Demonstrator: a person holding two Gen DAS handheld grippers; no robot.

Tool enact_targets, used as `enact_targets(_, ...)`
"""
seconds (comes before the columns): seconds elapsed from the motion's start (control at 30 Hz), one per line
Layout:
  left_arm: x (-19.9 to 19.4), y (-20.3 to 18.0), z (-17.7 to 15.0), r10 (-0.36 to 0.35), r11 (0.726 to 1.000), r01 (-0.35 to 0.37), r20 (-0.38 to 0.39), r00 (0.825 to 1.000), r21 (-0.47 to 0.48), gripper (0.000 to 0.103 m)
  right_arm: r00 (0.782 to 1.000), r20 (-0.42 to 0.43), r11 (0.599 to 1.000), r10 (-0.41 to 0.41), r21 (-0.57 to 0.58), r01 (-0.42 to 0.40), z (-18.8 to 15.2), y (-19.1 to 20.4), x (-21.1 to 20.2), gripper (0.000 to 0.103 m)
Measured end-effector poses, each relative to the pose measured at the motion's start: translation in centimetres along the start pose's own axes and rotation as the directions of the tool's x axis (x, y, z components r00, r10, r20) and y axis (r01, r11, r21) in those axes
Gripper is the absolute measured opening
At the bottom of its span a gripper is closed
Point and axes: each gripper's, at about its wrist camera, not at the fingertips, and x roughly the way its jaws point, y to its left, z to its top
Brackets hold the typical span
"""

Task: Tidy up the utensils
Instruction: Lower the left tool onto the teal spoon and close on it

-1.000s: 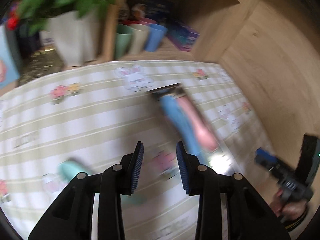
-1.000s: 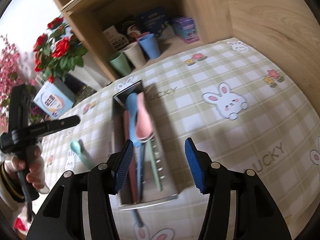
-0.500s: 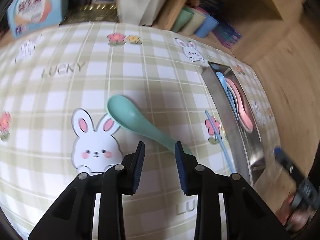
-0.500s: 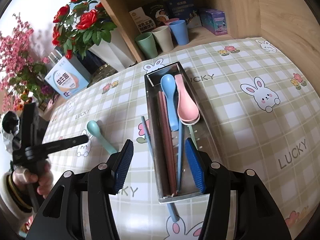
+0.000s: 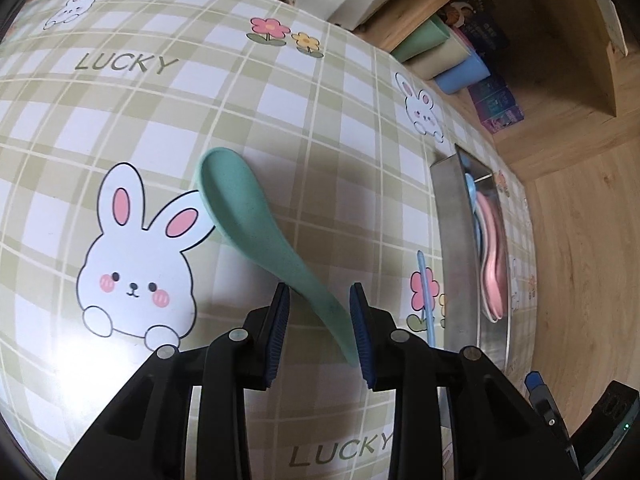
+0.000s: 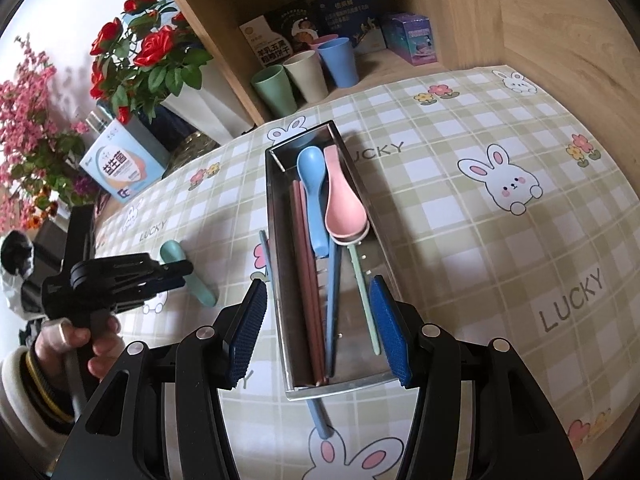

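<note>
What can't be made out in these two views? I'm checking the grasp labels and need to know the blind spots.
- Left wrist view: whether the left hand-held gripper touches the green spoon; its handle tip sits against the right pad, contact unclear.
- Left wrist view: the tray contents, hidden by its near wall.
- Right wrist view: the green spoon's middle, covered by the left gripper.
- Right wrist view: the shelf boxes' small print.

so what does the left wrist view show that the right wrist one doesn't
Only the left wrist view shows the green spoon's handle lying between the open left gripper's fingers. Only the right wrist view shows the tray's contents: blue spoon, pink spoon, chopsticks, and the roses. Both show the green spoon, metal tray, cups and tablecloth.
</note>
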Motion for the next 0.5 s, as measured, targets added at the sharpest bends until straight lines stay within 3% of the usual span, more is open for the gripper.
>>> enact_targets(0.1, 0.2, -0.4, 0.1, 0.018, 1.0, -0.019, 0.013, 1.0, 0.012, 0.026, 1.0, -0.006, 1.0, 0.003, 0.0, -0.003, -0.2, -0.1, 0.1, 0.052)
enact_targets(0.17, 0.4, -0.3, 0.0, 0.022, 1.0, -0.022, 0.008, 1.0, 0.017, 0.015, 1.0, -0.009, 1.0, 0.004, -0.001, -0.004, -0.2, -0.2, 0.2, 0.052)
enact_targets(0.27, 0.2, -0.7, -0.3, 0.049, 0.997, -0.05, 0.023, 0.999, 0.061, 0.006, 1.0, -0.009, 1.0, 0.003, -0.007, -0.003, -0.4, -0.2, 0.1, 0.052)
enact_targets(0.5, -0.8, -0.2, -1.8, 0.101, 0.977, -0.103, 0.02, 0.995, 0.184, 0.006, 1.0, -0.024, 0.998, 0.015, -0.055, -0.017, -1.0, 1.7, 0.3, 0.051)
